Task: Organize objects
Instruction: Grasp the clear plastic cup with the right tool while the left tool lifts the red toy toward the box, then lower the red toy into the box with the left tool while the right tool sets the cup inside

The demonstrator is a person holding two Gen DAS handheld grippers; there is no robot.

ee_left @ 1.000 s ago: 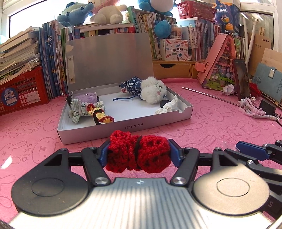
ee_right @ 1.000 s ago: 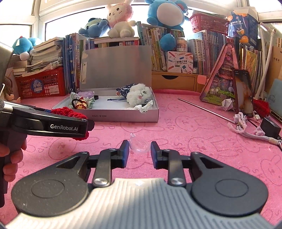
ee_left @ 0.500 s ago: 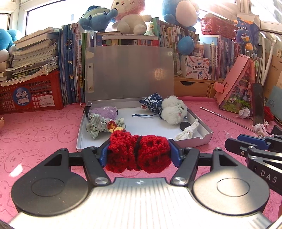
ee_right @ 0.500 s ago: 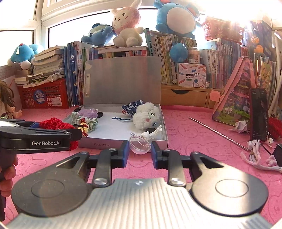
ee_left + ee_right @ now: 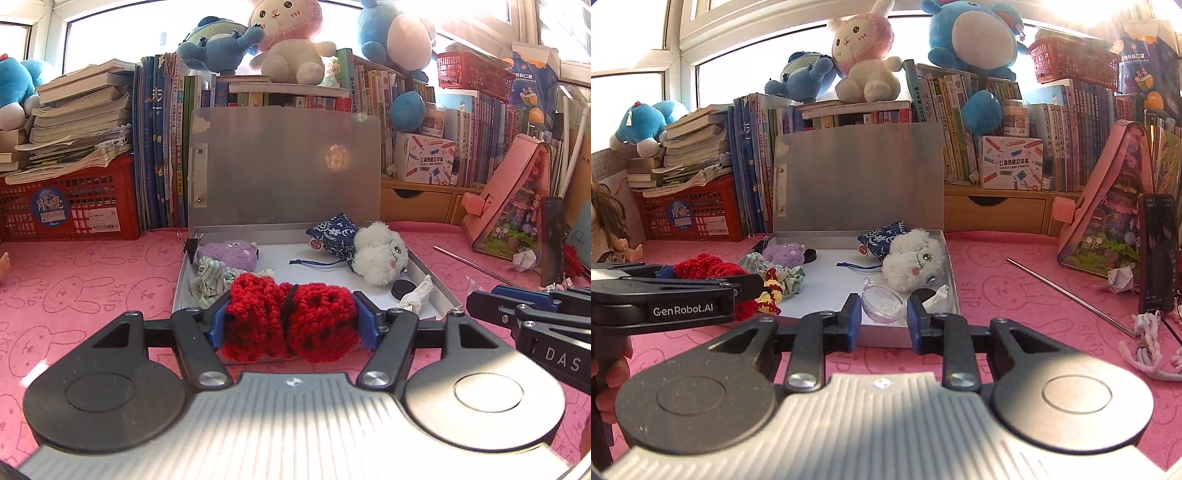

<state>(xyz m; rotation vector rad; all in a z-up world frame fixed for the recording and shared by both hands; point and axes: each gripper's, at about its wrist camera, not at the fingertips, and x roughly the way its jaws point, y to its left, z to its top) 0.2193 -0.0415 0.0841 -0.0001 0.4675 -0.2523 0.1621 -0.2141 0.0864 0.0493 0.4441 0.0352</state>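
Clamped between the left gripper's (image 5: 291,325) blue pads, a red crocheted yarn bundle (image 5: 290,323) is seen at frame centre, before the open silver metal box (image 5: 436,280). Right of it, a clear plastic half-sphere (image 5: 882,304) is pinched by the right gripper (image 5: 882,321) over the box's front edge.

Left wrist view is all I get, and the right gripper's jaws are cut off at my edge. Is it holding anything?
Observer: Yes. The right gripper is shut on a clear plastic capsule.
Operator: Where is it relative to the box?
Observer: In the right wrist view the capsule lines up just above the box's front wall, immediately left of the crumpled white paper. I can't tell whether it is already past the wall.
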